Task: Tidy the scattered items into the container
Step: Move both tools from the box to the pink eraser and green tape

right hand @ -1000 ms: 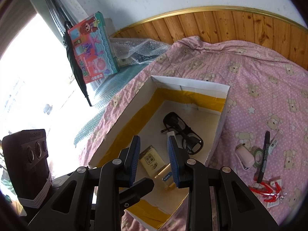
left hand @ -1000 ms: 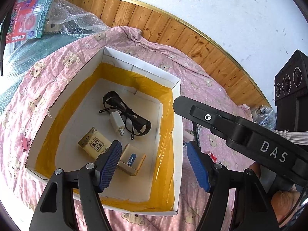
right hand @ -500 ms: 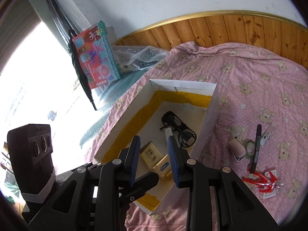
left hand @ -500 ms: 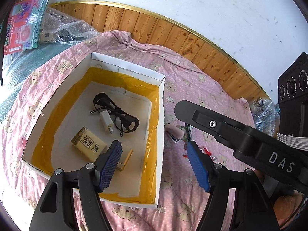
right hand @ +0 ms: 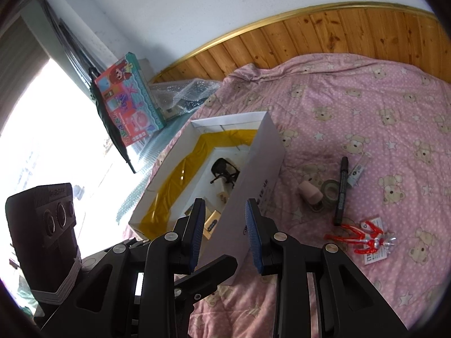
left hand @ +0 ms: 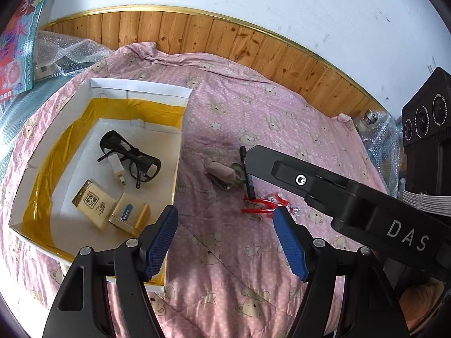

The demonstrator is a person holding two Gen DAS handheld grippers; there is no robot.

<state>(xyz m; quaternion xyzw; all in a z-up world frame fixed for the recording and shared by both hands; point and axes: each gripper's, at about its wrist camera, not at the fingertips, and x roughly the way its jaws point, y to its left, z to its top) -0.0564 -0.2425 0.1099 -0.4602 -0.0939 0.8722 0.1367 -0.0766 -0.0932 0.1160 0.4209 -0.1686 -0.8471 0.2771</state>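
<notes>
A white box with yellow lining lies on the pink quilt. It holds black glasses, a white charger, a tan card box and a gold box. On the quilt to its right lie a pink stapler, a tape roll, a black marker and a red figure in clear wrap. My left gripper hangs open and empty above the quilt, between the box and these items. My right gripper is open and empty over the box's outer wall, with the stapler, marker and red figure to its right.
A black rig arm marked DAS crosses the left wrist view and hides part of the marker. A colourful toy box and bubble wrap sit beyond the white box. Wooden panelling borders the quilt's far edge.
Both views have swung right, away from the box's inside and toward the loose items on the quilt. Both grippers stay open and empty. Nothing on the quilt has moved.
</notes>
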